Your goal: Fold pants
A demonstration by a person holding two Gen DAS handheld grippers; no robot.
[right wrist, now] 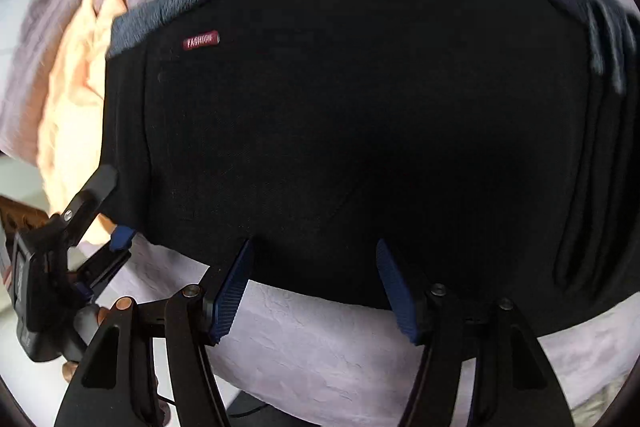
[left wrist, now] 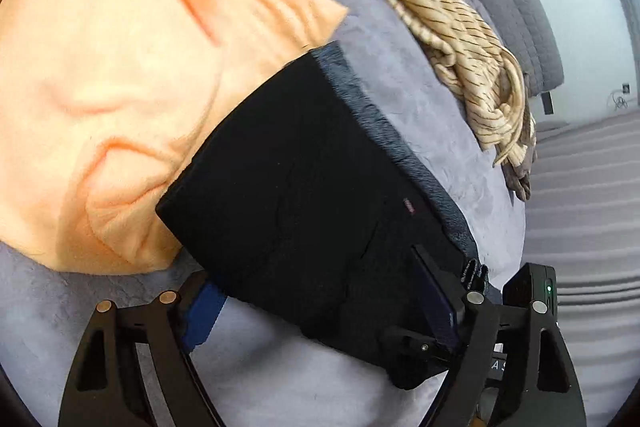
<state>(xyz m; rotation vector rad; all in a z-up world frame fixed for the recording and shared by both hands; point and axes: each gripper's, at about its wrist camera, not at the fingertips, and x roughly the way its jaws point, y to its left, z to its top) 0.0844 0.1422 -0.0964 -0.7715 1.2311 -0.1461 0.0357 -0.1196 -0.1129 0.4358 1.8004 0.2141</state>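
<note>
Right gripper (right wrist: 316,287) agape, fingertips at black pants' (right wrist: 340,115) near edge

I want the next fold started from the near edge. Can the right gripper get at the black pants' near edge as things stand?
Probably yes: the right gripper is open at the black pants' near edge, nothing between.

Left wrist view: looks steeply down over the black pants (left wrist: 304,195), near, orange blanket (left wrist: 120,75) beyond.
Right wrist view: very near the pants (right wrist: 360,131), facing steeply down at them.
Shared: pants, red label (right wrist: 201,40), orange blanket.
</note>
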